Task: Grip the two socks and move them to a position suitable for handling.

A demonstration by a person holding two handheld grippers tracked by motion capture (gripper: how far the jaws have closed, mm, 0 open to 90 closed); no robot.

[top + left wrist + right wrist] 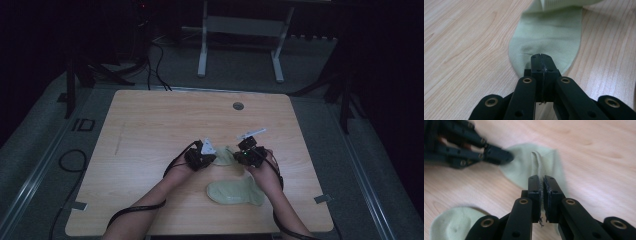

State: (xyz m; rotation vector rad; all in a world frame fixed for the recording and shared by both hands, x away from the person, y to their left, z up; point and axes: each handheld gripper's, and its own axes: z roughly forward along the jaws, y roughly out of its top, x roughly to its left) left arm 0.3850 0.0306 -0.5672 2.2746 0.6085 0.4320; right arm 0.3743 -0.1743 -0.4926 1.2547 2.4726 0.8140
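On the surface (pixel 150 130), the left tongs (pixel 541 57) pinch one end of a green sock (pixel 223 156) whose length runs across to the right tongs (pixel 542 180), clamped on its ribbed cuff; a second sock (pixel 235 192) lies nearer the person.

Two pale green socks (pixel 235 192) (pixel 224 155) (one held), two tools (pixel 209 154) (pixel 241 156), one table (pixel 150 130).

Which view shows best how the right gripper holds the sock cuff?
The right gripper view: the right gripper is shut on the ribbed cuff of the sock. The left gripper view has the cuff cropped at its top edge. The high view shows that sock small and dim between both grippers.
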